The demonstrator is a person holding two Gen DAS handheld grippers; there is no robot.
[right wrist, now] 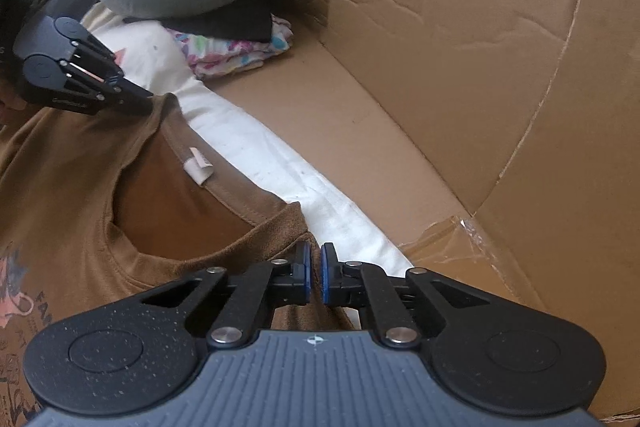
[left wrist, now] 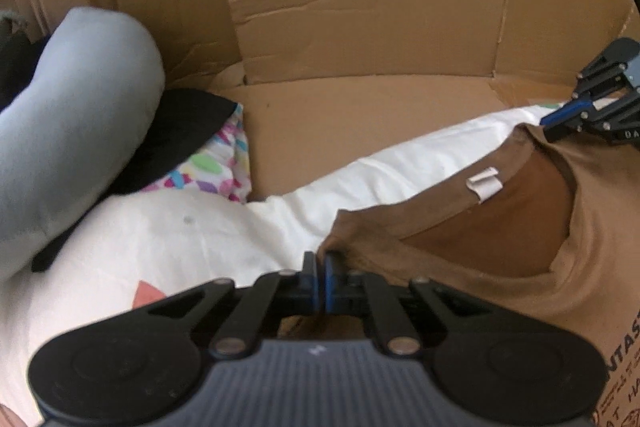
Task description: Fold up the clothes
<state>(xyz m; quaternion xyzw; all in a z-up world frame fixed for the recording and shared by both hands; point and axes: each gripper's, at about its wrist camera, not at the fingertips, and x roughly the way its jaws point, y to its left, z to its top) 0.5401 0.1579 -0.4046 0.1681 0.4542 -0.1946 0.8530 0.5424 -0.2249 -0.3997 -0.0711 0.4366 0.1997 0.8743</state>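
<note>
Brown cotton T-shirt (left wrist: 500, 267), white neck label (left wrist: 483, 183) unreadable, chest print reading "NTAS", lies on the white sheet (left wrist: 200, 239) beside a cardboard wall (left wrist: 360, 7). Left gripper (left wrist: 320, 281) and right gripper (right wrist: 315, 273) each clench a shoulder edge.

White bedding (left wrist: 180, 239) carries brown shirt (left wrist: 560, 267), grey pillow (left wrist: 72, 115).

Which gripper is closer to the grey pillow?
Left. The left gripper grips the shirt shoulder on the pillow's side; the right gripper grips the far shoulder.
</note>
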